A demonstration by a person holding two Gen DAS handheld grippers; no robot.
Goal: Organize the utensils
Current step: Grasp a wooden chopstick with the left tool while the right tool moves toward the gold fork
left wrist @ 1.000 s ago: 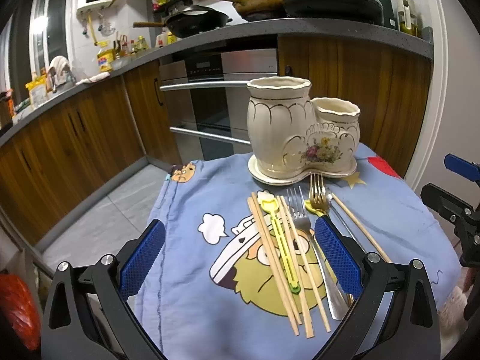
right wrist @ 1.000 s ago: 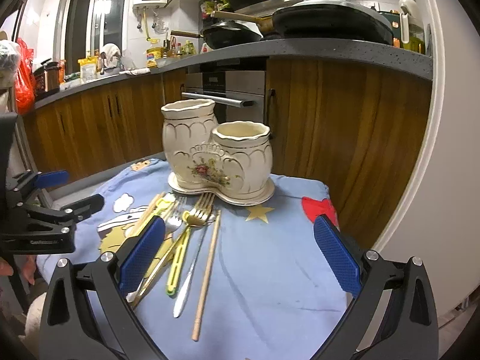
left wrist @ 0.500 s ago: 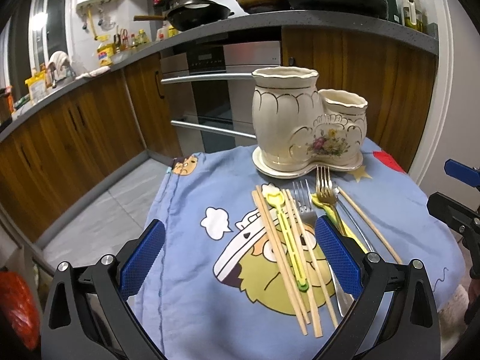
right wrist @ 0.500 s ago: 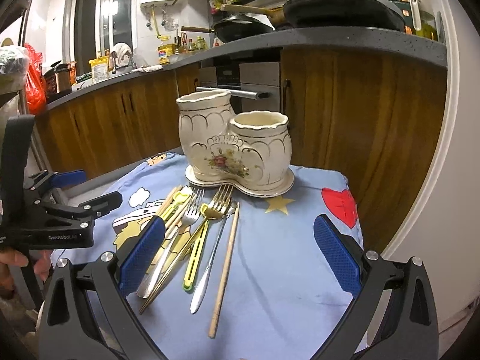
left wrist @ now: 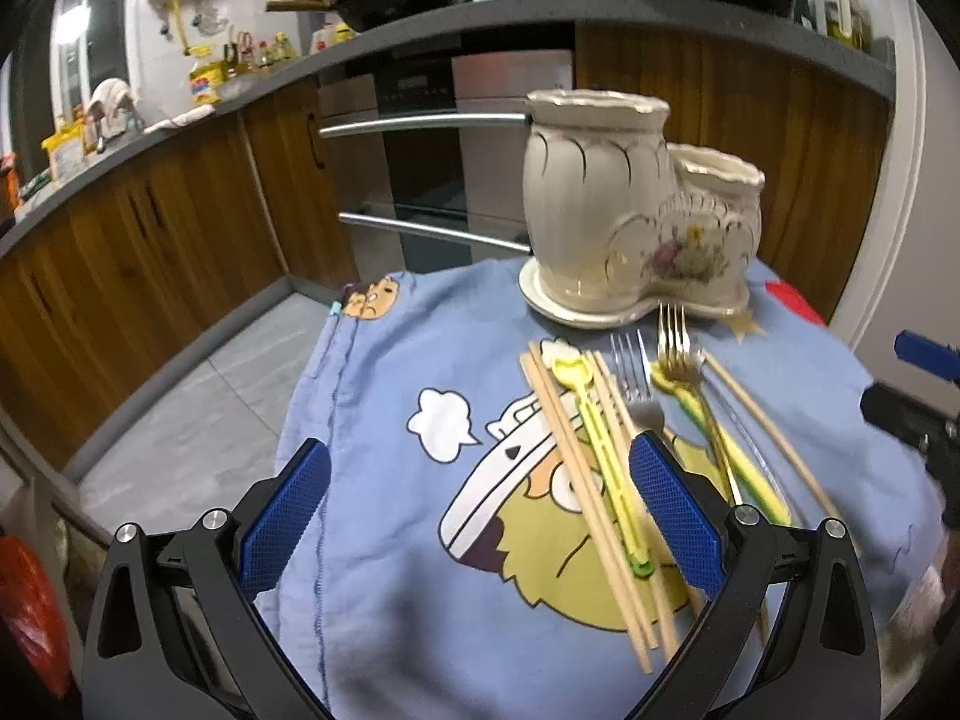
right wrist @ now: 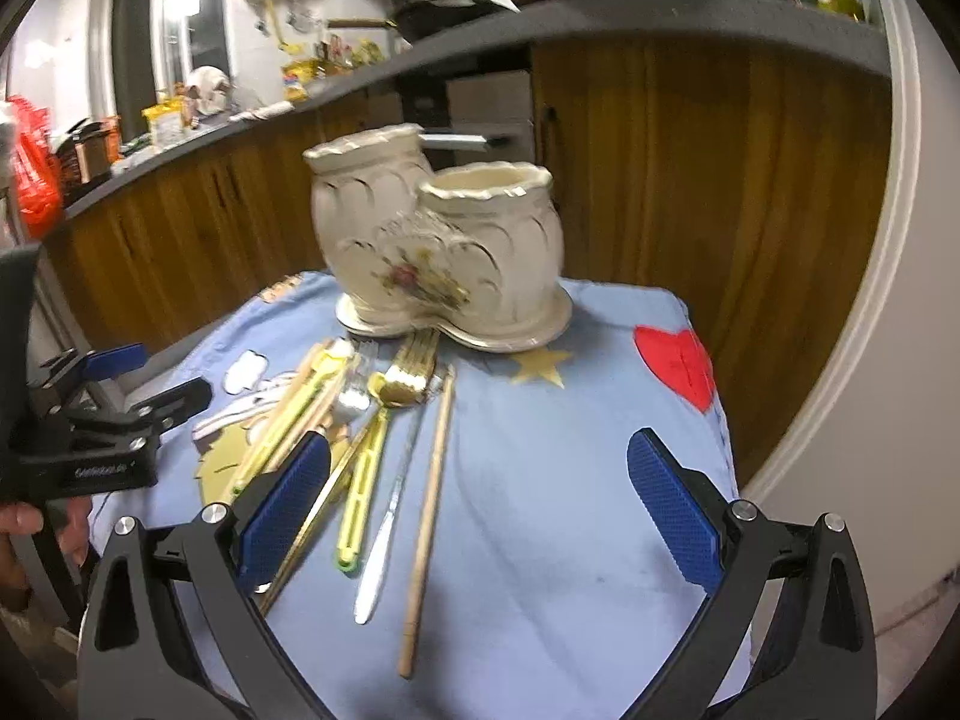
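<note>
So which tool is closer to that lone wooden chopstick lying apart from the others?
Right. The right tool hovers open just over the lone chopstick; the left tool sits across the utensil pile.

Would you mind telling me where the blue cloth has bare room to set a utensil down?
Bare cloth lies right of the lone chopstick, toward the red heart. The strip before the ceramic holder is crowded with forks and chopsticks.

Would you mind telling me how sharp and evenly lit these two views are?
Left wrist view: holder slightly soft, chopsticks fairly sharp, fisheye bends the counter. Right wrist view: motion blur smears holder and forks; window glare upper left, corners dark.
</note>
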